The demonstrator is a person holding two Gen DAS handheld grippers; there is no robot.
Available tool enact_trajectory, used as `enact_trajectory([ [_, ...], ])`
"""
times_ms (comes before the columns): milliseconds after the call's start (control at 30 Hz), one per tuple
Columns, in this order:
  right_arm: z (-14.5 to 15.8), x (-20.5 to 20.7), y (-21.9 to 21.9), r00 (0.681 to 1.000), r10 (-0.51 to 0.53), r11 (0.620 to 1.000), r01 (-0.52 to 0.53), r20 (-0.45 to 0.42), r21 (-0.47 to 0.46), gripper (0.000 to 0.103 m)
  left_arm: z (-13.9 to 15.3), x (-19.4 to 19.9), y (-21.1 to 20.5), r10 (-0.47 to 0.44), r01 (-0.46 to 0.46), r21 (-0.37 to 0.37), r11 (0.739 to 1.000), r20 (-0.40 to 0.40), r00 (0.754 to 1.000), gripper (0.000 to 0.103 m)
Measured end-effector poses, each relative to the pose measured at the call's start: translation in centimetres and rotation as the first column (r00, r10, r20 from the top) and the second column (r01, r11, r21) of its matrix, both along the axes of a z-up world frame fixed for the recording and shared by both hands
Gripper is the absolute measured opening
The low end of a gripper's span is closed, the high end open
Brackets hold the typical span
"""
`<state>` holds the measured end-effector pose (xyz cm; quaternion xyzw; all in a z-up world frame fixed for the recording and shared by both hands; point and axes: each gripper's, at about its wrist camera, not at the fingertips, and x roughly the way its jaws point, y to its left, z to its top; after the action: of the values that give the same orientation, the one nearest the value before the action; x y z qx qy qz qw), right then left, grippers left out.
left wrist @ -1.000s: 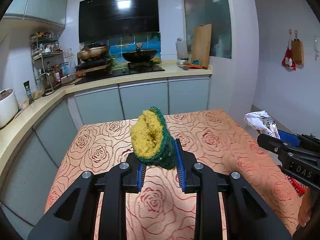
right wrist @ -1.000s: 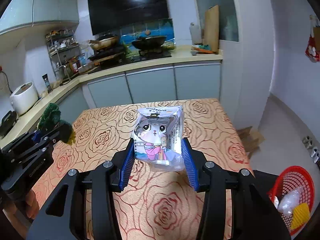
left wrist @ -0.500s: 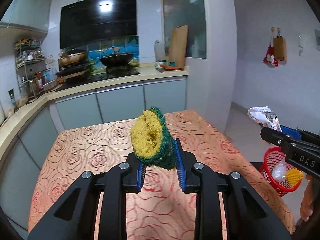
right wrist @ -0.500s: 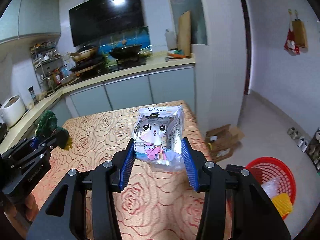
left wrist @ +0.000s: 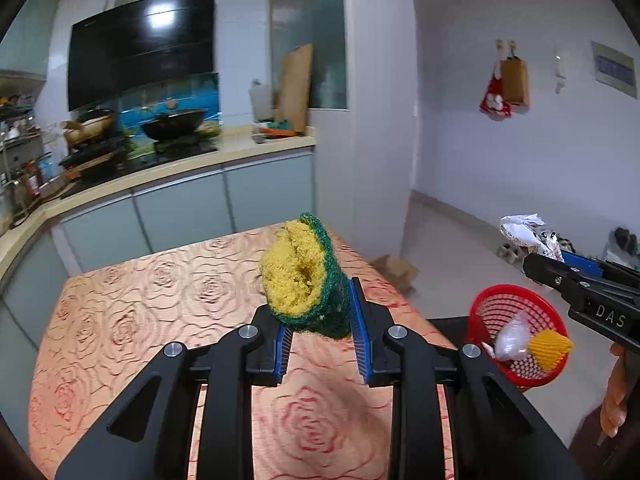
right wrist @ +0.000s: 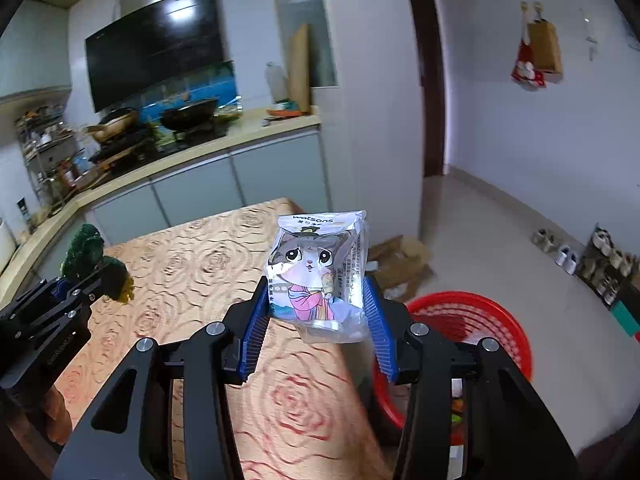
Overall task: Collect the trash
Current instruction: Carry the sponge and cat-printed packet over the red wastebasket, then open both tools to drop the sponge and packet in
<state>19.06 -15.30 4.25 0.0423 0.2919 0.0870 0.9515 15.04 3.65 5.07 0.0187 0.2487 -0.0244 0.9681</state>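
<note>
Trash held in both grippers, red basket off the table's far corner

Trash here is 2 items, each clamped between a pair of blue pads. The scouring sponge (left wrist: 298,270), yellow foam backed with green scrub, stands upright between the fingers of the left gripper (left wrist: 320,344), pinched low down so that most of it rises above the fingertips; the soft foam bulges over the left pad, which suggests a firm squeeze meant to keep it from slipping in transit. The cat-print snack packet (right wrist: 318,272) sits between the fingers of the right gripper (right wrist: 318,332), gripped by its lower sides with the printed face toward the camera and the sealed top edge well above the tips; holding a thin crinkly bag by both edges probably keeps it from folding out of the grip.

Beyond the right fingertips and to their right, lower than the tabletop, is the red basket (right wrist: 516,332), the likely drop point. In the left wrist view it lies well to the right of the fingers, with a clear bag (left wrist: 510,338) and a yellow item (left wrist: 550,348) already inside.

Beneath both pairs of fingers runs the table (left wrist: 160,280) with its rose-patterned cloth, bare of other litter where visible. Its right edge lies between the left gripper and the basket, and the right gripper, seen from the left wrist, sits along that same path. Flattened cardboard (right wrist: 400,256) lies on the floor past the table
</note>
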Motion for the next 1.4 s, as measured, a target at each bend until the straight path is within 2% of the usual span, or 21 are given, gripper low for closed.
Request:
enact_trajectory([
  [267,-1.5,-0.2,-4.9,0.995,-0.097,0.995,0.096,-0.036,-0.012,0.045,-1.2,1.9,-4.7,-0.116,0.116,-0.013,0.993,-0.047,0.992,0.025],
  [433,-3.3,0.2,-8.8,0.979,-0.181,0.983,0.180,-0.089,-0.021,0.045,-2.5,3.5,-8.6,-0.216,0.216,-0.012,0.976,-0.089,0.972,0.025],
  [633,-5.8,0.7,-12.0,0.958,-0.239,0.971,0.235,-0.157,-0.048,0.045,-4.6,6.0,-13.8,-0.356,0.357,-0.024,0.934,-0.163,0.920,0.025],
  [800,-7.5,1.3,-13.6,0.946,-0.249,0.969,0.240,-0.208,-0.066,0.045,-7.3,8.5,-17.3,-0.461,0.459,-0.070,0.886,-0.248,0.852,0.025],
  [967,-9.3,2.7,-14.5,0.940,-0.217,0.976,0.209,-0.263,-0.061,0.045,-9.4,10.1,-18.8,-0.525,0.522,-0.099,0.847,-0.303,0.795,0.026],
  [1033,-9.8,3.3,-14.6,0.938,-0.209,0.978,0.199,-0.275,-0.065,0.045,-9.8,10.5,-18.9,-0.535,0.533,-0.099,0.840,-0.313,0.785,0.026],
  [1167,-10.5,4.3,-14.5,0.937,-0.187,0.982,0.180,-0.295,-0.049,0.045,-10.4,10.9,-19.0,-0.565,0.563,-0.108,0.819,-0.320,0.760,0.035],
  [1200,-10.8,4.4,-14.6,0.937,-0.183,0.983,0.177,-0.298,-0.047,0.046,-10.4,10.9,-19.0,-0.572,0.571,-0.108,0.814,-0.319,0.756,0.040],
  [1333,-11.2,4.9,-14.6,0.934,-0.168,0.985,0.169,-0.316,-0.024,0.049,-10.5,10.8,-19.1,-0.578,0.578,-0.102,0.810,-0.308,0.756,0.055],
  [1400,-11.3,4.8,-14.7,0.934,-0.161,0.986,0.170,-0.320,-0.002,0.054,-10.3,10.8,-19.0,-0.575,0.573,-0.105,0.813,-0.302,0.761,0.058],
])
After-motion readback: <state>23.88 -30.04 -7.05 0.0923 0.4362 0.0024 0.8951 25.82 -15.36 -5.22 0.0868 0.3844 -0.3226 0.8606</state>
